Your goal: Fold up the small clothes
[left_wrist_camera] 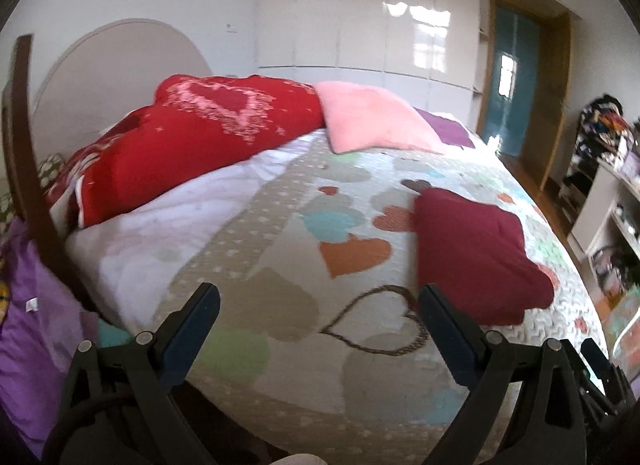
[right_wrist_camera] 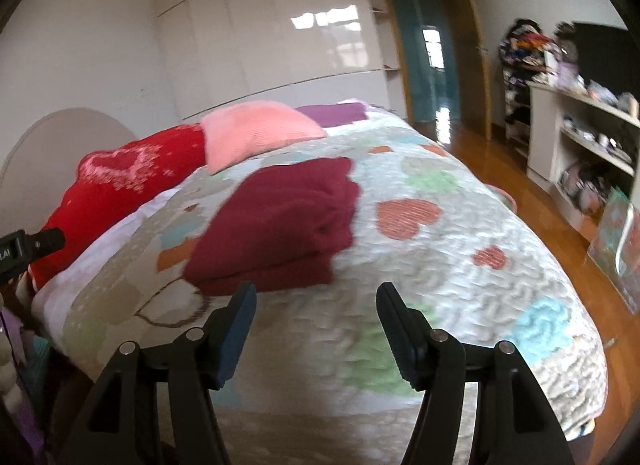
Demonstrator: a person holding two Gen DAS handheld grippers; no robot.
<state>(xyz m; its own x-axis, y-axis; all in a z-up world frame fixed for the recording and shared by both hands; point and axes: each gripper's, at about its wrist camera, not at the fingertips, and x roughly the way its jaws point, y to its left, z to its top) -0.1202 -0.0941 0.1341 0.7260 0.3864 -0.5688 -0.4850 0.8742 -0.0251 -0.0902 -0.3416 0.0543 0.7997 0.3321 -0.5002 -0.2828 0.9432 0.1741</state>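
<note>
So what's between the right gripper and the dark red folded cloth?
Only bare heart-patterned quilt. In the right wrist view, the right gripper stands open just short of the dark red folded cloth, with nothing else in the gap.

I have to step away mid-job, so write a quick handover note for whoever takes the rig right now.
Left claw: open, holding nothing, above the near edge of the quilt.
Right claw: open, holding nothing, just short of the garment.
Dark red garment: lies folded in layers on the quilt, apart from both claws. Red heart pillow and pink pillow sit at the head end.
Done: this garment looks folded.
Left: no other loose small clothes show on the bed; check beside it before going on.
</note>
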